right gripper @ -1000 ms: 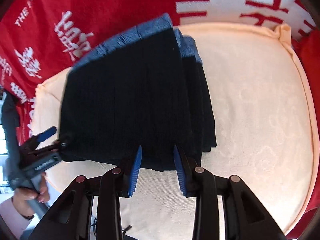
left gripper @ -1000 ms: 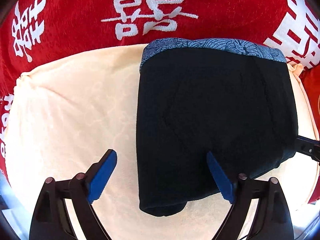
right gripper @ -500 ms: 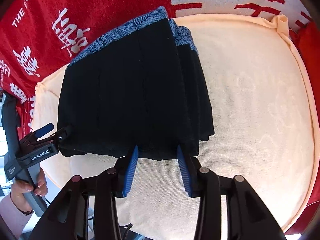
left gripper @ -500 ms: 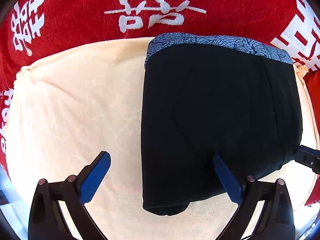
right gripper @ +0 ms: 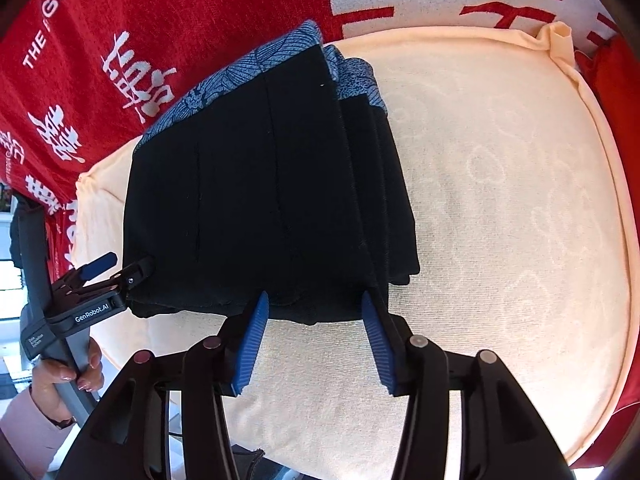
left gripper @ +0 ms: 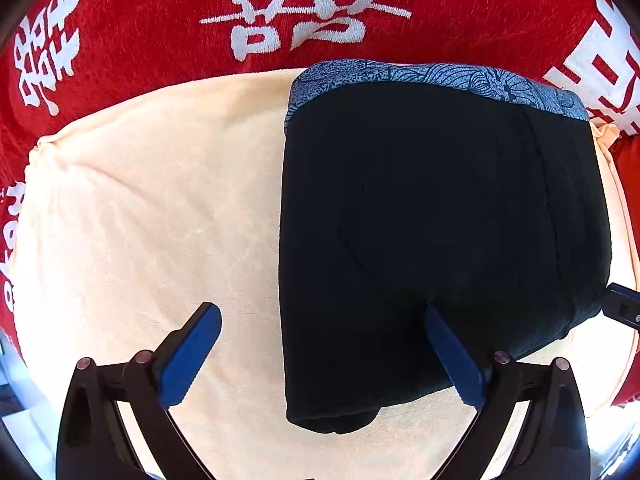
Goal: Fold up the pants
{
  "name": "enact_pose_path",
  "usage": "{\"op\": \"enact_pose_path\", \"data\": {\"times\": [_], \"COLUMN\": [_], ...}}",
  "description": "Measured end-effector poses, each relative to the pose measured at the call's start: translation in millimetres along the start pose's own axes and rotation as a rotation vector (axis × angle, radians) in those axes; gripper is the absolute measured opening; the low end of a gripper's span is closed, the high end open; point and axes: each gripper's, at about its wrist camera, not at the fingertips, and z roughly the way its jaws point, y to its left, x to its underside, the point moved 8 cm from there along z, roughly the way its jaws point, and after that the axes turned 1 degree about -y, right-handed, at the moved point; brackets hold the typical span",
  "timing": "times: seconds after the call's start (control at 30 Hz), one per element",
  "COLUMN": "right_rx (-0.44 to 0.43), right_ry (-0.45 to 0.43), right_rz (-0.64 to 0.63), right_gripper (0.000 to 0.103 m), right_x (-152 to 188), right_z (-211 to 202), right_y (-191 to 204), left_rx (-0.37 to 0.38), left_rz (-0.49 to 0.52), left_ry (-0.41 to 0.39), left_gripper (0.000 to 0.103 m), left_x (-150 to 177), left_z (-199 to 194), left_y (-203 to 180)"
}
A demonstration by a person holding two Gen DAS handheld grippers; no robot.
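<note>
The black pants (left gripper: 440, 220) lie folded into a thick rectangle on the cream cushion (left gripper: 140, 220), their blue patterned waistband (left gripper: 420, 78) at the far side. My left gripper (left gripper: 320, 344) points down over the near left corner, open wide, with the folded edge between its pads but untouched. In the right wrist view the pants (right gripper: 260, 200) show stacked layers on the right side. My right gripper (right gripper: 314, 320) sits at their near hem; its jaws are opening and the pads stand clear of the cloth. The left gripper (right gripper: 120, 268) rests at the pants' left corner.
A red blanket with white characters (left gripper: 300, 8) covers the back behind the cushion (right gripper: 520, 240). A hand (right gripper: 64, 372) grips the left tool's handle at the lower left. One finger of the right gripper (left gripper: 622, 308) pokes in at the right edge.
The right jaws have spread apart at the hem, letting the fabric go. The left jaws widened slightly early on, then stayed. The pants lie as before.
</note>
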Motion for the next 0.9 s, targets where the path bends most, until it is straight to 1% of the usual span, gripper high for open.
{"op": "enact_pose_path", "data": {"times": [0.07, 0.13, 0.27, 0.37, 0.9], "right_rx": [0.004, 0.017, 0.011, 0.003, -0.004], "right_ry": [-0.002, -0.002, 0.005, 0.007, 0.016], "right_rz": [0.004, 0.010, 0.041, 0.055, 0.068], "right_gripper": [0.056, 0.063, 0.063, 0.066, 0.071], "right_x": [0.5, 1.8, 4.6, 6.0, 7.5], "right_z": [-0.6, -1.6, -1.9, -2.2, 1.0], "right_y": [-1.7, -5.4, -14.2, -18.5, -21.2], "left_rx": [-0.001, 0.001, 0.005, 0.001, 0.033], "left_rz": [0.002, 0.000, -0.005, 0.000, -0.025], "left_ry": [0.000, 0.003, 0.010, 0.008, 0.019], "left_gripper": [0.102, 0.102, 0.102, 0.102, 0.102], "left_x": [0.9, 1.9, 1.1, 0.7, 3.6], "left_z": [-0.1, 0.0, 1.4, 2.2, 13.9], "left_y": [-0.6, -0.3, -0.9, -2.7, 5.9]}}
